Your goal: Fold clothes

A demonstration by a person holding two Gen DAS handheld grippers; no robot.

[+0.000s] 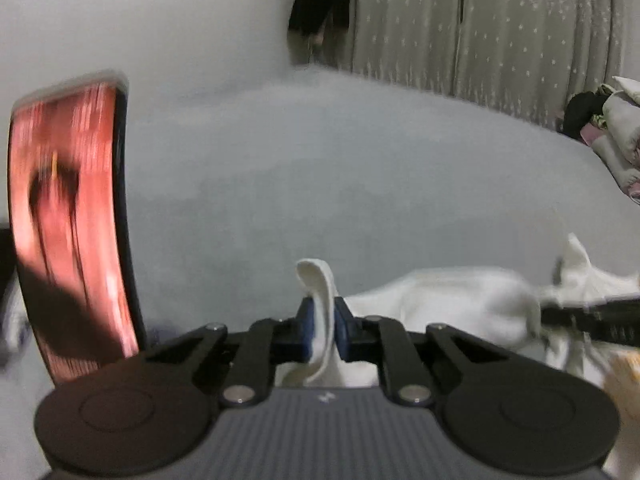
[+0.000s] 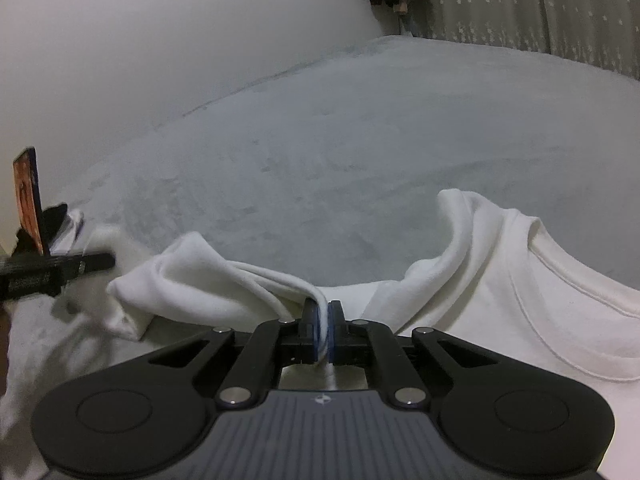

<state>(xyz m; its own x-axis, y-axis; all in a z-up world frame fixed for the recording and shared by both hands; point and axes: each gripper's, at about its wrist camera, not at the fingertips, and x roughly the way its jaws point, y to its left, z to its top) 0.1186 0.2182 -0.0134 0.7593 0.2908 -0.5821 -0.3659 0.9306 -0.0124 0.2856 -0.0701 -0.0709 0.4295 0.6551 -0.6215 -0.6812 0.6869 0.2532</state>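
Step in hand: both grips set on the white T-shirt point(image 2: 500, 280), fold not yet made.

Left gripper point(image 1: 322, 330): jaws pinched on a fold of white cloth that loops up between the blue pads point(image 1: 306, 324). Right gripper point(image 2: 323, 334): clamped tight on a thin ridge of the same shirt, which drapes off to its left as a bunched sleeve point(image 2: 176, 280). The collar point(image 2: 560, 292) lies just right of the right gripper, flat on the bed point(image 2: 320, 140); the shirt body trails under and behind it.

In the left view the shirt stretches right from the gripper toward the other gripper's dark arm. In the right view the left gripper's arm shows at far left, past the sleeve.

Next move, my read: lift both pinches together, keep the edge taut between them, carry it over toward the shirt body and lay it down. Risk: cloth slipping from the thin right pinch, or the sleeve folding in bunched.

Count: one T-shirt, two grippers, one phone-like lit screen point(image 1: 68, 220) left of the left gripper, and one heap of clothes point(image 1: 608, 136) far right.
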